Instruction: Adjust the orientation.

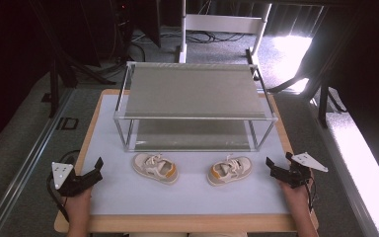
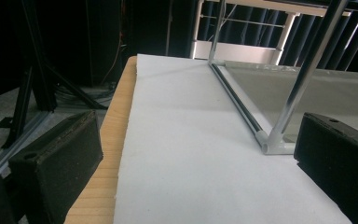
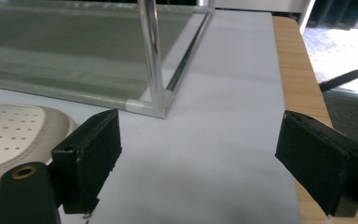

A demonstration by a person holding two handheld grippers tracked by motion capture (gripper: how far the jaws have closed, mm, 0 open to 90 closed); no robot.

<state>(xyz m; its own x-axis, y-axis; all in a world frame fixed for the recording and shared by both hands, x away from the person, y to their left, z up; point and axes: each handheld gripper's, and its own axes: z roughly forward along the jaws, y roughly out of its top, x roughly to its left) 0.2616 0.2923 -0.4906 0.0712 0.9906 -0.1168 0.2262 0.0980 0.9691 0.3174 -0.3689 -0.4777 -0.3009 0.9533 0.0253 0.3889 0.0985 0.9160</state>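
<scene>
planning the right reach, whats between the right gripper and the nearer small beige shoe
Nothing: bare white mat separates the right gripper from the beige shoe with orange heel, seen in the high view.

Two small beige-and-orange lace-up shoes, one (image 1: 155, 168) left and one (image 1: 230, 170) right; one two-tier metal-framed shoe rack (image 1: 193, 106); one white-topped wooden worktop (image 1: 187, 197).

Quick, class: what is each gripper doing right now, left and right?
Left gripper: open, holding nothing, at the table's left edge.
Right gripper: open, holding nothing, beside the right shoe.
</scene>
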